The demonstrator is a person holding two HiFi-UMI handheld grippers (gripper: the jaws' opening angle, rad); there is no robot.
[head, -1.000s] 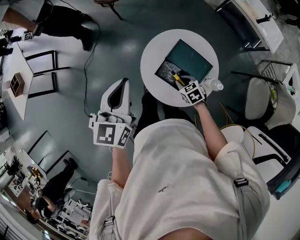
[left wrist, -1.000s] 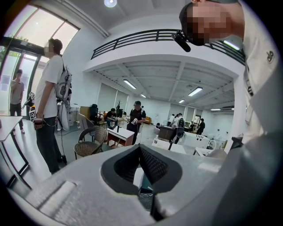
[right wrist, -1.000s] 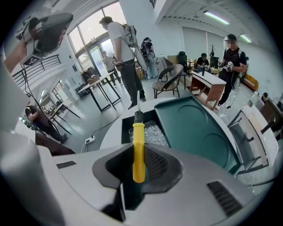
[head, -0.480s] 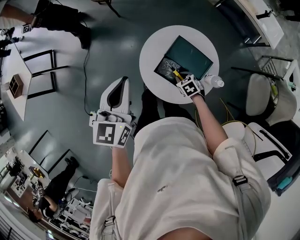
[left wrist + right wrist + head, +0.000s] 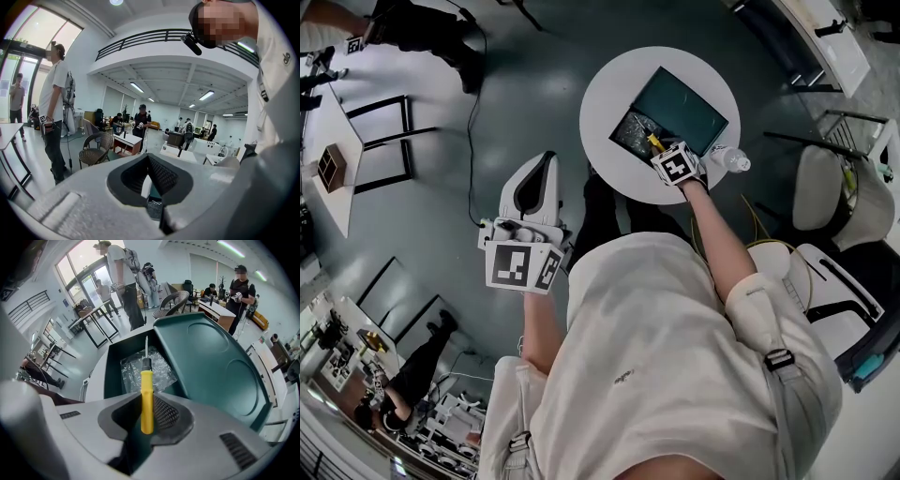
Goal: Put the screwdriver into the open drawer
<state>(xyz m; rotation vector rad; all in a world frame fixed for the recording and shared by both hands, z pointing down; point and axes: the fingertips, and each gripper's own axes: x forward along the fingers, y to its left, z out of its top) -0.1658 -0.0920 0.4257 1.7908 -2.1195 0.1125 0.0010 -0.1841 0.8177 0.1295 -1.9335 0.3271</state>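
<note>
My right gripper [image 5: 147,417] is clenched on the yellow handle of the screwdriver [image 5: 146,397], whose thin shaft points forward over the open drawer [image 5: 111,373] of the dark green box [image 5: 211,357] on the round white table [image 5: 605,103]. The tip hangs above a crinkled clear plastic bag [image 5: 161,371] lying in the drawer, though I cannot tell whether it touches. My left gripper [image 5: 546,161] is out over the floor, well apart from the table, its jaws pressed together on nothing.
</note>
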